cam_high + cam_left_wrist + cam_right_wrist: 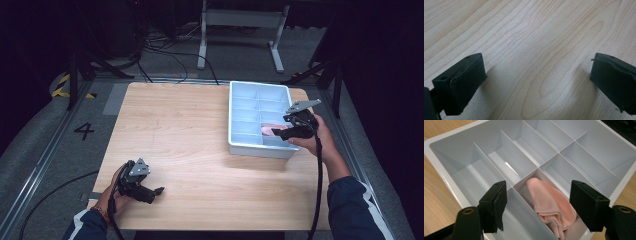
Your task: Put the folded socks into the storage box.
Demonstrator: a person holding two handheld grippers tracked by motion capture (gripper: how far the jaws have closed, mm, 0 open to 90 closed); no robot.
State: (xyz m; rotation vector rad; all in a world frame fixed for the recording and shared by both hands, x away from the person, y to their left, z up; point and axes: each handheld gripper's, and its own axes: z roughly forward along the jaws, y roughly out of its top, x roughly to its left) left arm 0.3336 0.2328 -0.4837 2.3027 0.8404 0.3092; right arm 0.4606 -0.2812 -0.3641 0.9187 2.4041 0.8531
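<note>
1. Dividers hide part of the pink cloth, which lies in a compartment of the white divided tray, between and beyond the right gripper's released jaws.
2. Left gripper's jaws stand spread wide, nothing between them but bare wooden table.
3. Tray walls flank both right jaws.

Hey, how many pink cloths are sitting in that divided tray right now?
1. The pink cloth lies bunched in one compartment of the white tray, on its right column near the front, just below the open right gripper. The other visible compartments look empty.
</note>
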